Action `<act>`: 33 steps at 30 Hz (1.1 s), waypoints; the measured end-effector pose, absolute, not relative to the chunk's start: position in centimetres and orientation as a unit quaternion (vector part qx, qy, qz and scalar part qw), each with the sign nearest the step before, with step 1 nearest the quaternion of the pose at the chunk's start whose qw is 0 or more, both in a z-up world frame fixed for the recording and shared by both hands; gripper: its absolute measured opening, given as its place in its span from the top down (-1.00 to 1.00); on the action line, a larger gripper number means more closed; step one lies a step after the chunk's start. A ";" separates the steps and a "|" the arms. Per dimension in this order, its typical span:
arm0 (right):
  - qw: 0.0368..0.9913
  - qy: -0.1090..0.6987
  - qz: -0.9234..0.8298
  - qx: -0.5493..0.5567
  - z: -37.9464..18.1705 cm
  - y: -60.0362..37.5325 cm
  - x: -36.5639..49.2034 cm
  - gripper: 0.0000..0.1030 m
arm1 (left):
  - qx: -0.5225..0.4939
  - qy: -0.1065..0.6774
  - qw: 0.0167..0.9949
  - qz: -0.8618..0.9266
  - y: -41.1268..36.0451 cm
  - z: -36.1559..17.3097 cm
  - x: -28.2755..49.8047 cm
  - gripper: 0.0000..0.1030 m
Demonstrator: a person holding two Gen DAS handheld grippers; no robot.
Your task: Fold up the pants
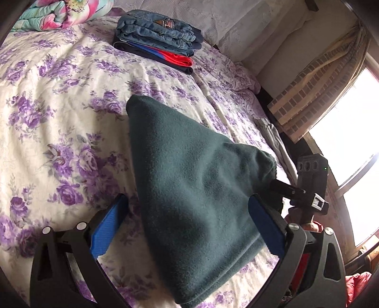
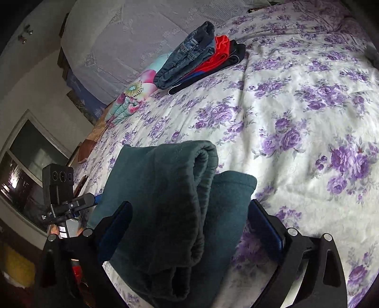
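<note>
Dark teal fleece pants point(image 1: 189, 189) lie folded into a thick bundle on the flowered bed, seen between the fingers of both grippers. My left gripper point(image 1: 189, 222) is open, its blue pads point(image 1: 107, 227) either side of the bundle, apart from it on the left. In the right wrist view the folded pants point(image 2: 170, 213) show rolled layers, and my right gripper point(image 2: 189, 225) is open around them. The right gripper's body shows in the left wrist view point(image 1: 310, 187), and the left gripper's body shows in the right wrist view point(image 2: 61, 196).
A stack of folded clothes point(image 1: 158, 40), jeans on top of red and dark garments, sits at the far end of the bed near the pillow point(image 1: 236, 21). A flowered quilt point(image 1: 59, 14) lies at the far left. A window point(image 1: 350, 132) is at right.
</note>
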State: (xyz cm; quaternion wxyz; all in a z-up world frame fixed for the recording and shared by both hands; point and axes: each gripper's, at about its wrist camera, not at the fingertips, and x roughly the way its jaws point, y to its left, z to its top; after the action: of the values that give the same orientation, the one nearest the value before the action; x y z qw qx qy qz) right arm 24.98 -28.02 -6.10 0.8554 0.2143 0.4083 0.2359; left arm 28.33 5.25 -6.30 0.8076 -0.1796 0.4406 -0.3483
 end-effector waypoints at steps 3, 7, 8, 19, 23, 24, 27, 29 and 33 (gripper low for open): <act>0.850 0.407 0.244 0.230 -6.2 -28.4 25.0 -0.65 | -0.198 0.439 0.794 -0.370 5.4 -6.4 28.5 -0.90; 0.836 0.409 0.255 0.262 -6.6 -28.9 26.4 -0.45 | -0.188 0.453 0.797 -0.353 4.4 -6.6 29.9 -0.90; 0.835 0.409 0.257 0.266 -6.7 -29.0 26.6 -0.41 | -0.187 0.453 0.800 -0.346 4.3 -6.6 30.4 -0.90; 0.851 0.383 0.253 0.255 -6.2 -28.3 24.9 0.34 | -0.150 0.435 0.834 -0.306 4.0 -6.1 28.2 0.55; 0.867 0.359 0.244 0.245 -4.9 -28.1 23.8 0.38 | -0.116 0.393 0.862 -0.297 3.4 -4.1 27.1 0.68; 0.870 0.355 0.245 0.239 -4.4 -27.9 23.6 0.39 | -0.103 0.378 0.870 -0.300 3.0 -3.2 26.6 0.73; 0.878 0.342 0.256 0.215 -2.0 -27.3 23.7 0.39 | -0.081 0.345 0.881 -0.314 2.3 -0.3 26.3 0.74; 0.888 0.327 0.256 0.198 0.2 -27.2 24.5 0.39 | -0.074 0.330 0.886 -0.318 2.1 1.4 27.1 0.74; 0.903 0.301 0.246 0.183 4.6 -27.8 28.7 0.39 | -0.056 0.302 0.901 -0.305 1.7 5.0 31.0 0.74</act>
State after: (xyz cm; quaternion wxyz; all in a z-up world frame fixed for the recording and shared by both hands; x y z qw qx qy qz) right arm 28.68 -27.84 4.61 0.9028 0.1830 0.3015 0.2461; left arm 30.99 1.74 4.96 0.9013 -0.0559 0.3025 -0.3051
